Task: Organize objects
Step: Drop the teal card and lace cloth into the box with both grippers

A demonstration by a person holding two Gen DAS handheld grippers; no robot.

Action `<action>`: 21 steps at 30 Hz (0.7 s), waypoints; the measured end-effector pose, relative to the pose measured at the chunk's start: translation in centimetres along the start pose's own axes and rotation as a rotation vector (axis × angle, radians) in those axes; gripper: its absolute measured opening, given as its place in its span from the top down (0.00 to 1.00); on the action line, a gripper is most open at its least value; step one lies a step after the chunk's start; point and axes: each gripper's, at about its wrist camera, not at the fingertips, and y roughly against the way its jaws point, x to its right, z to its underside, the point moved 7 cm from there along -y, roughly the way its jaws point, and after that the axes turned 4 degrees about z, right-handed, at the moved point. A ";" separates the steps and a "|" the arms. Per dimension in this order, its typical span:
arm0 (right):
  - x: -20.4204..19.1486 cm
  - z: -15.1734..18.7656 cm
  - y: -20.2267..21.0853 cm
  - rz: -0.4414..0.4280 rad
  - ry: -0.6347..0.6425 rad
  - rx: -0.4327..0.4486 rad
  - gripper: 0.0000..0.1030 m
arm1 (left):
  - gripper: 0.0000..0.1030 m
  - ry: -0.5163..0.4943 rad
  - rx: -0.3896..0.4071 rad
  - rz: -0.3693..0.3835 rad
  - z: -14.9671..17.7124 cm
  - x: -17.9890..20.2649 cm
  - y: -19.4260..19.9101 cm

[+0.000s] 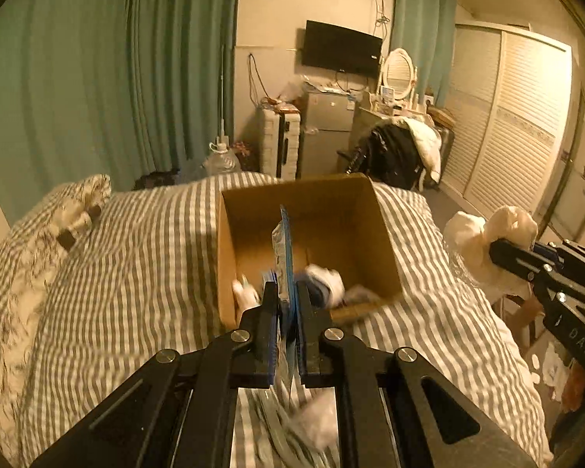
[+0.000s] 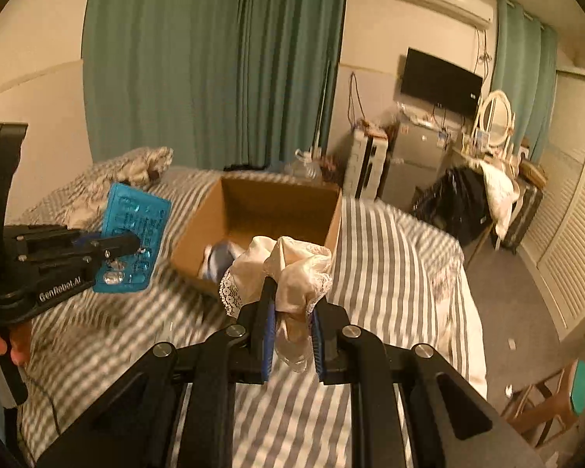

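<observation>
One blue blister pack (image 2: 134,234) is pinched by the left gripper (image 1: 286,292); one cream lace cloth (image 2: 292,269) by the right gripper (image 2: 292,304); one cardboard box (image 1: 382,234) on the bed (image 1: 136,273).

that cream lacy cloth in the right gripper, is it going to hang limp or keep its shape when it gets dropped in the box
Probably limp: the cloth bunches and folds over the right gripper. It looks thin and light. Its lace edge might snag on the box rim.
</observation>
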 end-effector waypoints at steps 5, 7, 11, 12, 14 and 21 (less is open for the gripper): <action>0.4 -4.3 -4.3 -0.016 -0.029 0.029 0.85 | 0.93 0.011 -0.007 -0.001 -3.1 -1.7 -4.5; 0.3 -5.7 -6.3 -0.020 -0.035 0.032 0.85 | 0.93 0.015 -0.016 -0.005 -3.8 -2.3 -6.6; -0.3 -7.3 -11.3 -0.037 -0.043 0.008 0.85 | 0.93 -0.008 -0.026 -0.003 -4.0 -2.5 -10.4; -0.5 -7.4 -12.6 -0.040 -0.042 -0.003 0.85 | 0.93 -0.015 -0.031 -0.003 -3.8 -2.6 -11.4; -0.7 -6.9 -14.9 -0.044 -0.042 -0.029 0.86 | 0.93 -0.018 -0.046 -0.018 -3.2 -2.7 -12.9; -1.1 -4.8 -20.2 -0.064 -0.086 -0.093 0.79 | 0.89 0.011 -0.079 -0.011 -1.5 -3.6 -15.9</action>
